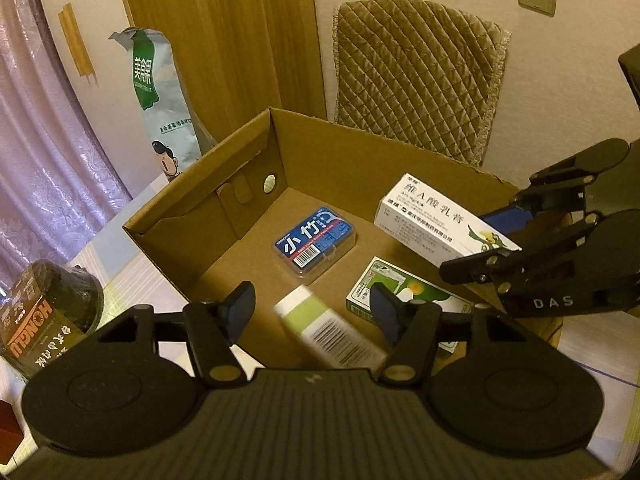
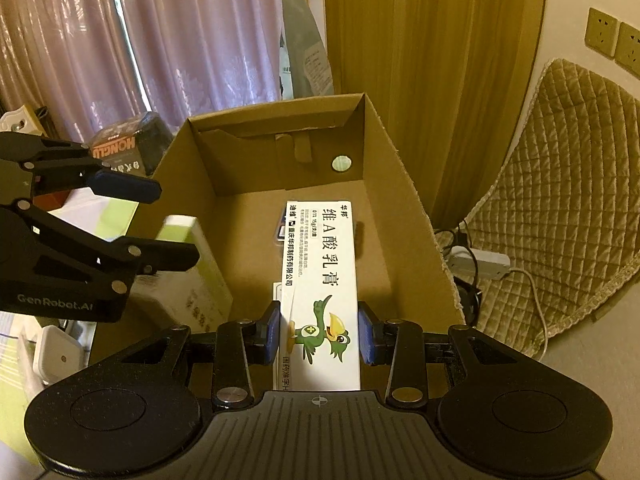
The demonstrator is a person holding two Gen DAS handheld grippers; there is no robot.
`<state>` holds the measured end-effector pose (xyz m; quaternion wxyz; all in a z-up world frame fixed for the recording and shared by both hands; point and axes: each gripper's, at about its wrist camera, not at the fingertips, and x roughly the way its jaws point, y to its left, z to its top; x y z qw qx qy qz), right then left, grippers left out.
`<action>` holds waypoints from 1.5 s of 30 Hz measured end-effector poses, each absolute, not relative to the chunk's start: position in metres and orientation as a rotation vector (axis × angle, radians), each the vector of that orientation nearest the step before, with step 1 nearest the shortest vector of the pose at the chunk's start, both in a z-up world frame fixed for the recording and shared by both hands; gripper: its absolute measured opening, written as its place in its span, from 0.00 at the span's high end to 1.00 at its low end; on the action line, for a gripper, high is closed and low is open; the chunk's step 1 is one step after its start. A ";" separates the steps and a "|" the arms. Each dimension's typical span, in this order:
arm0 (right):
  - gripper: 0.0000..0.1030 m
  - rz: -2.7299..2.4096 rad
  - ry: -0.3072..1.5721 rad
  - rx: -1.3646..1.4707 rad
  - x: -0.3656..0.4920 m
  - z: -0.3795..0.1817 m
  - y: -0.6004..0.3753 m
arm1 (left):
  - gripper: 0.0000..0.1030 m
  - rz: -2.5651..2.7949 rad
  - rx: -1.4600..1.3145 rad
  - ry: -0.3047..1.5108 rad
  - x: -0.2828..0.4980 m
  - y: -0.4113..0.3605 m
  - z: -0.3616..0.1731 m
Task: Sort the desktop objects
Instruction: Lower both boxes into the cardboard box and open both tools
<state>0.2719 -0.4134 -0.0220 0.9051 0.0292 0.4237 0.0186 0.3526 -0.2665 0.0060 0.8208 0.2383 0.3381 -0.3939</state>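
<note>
Looking from the left wrist, the left gripper [image 1: 312,308] hangs above the near edge of the open brown cardboard box [image 1: 248,152] with its jaws apart and nothing between the pads; just ahead of them and blurred is a white-and-green carton with a barcode [image 1: 332,332], seemingly free and dropping into the box, though the blur leaves that uncertain. Farther ahead on the box floor lie a small clear plastic case with a blue label [image 1: 315,242] and, right of the jaws, a flat green-and-white packet [image 1: 404,292]. Up to the right, the right gripper [image 1: 492,236] carries a long white ointment carton with a green cartoon bird [image 1: 436,220] over the box. From the right wrist, the jaws are clamped on that carton's [image 2: 320,280] sides near its bird end, its far end reaching out over the box interior [image 2: 400,184]; the left gripper [image 2: 168,224] sits off to the left, spread. To finish this placement well, I judge the right gripper should lower until the carton is close to the bare floor beyond the plastic case, level it, then part the jaws gently so it lands flat without knocking its neighbours.
</note>
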 end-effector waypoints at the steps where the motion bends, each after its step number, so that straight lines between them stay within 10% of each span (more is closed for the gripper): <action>1: 0.64 0.039 0.875 0.061 0.273 -0.022 -0.414 | 0.42 -0.837 0.505 0.718 0.353 -0.265 0.007; 45: 0.63 0.040 0.788 -0.010 0.245 0.014 -0.374 | 0.32 -0.768 0.400 0.678 0.315 -0.186 0.044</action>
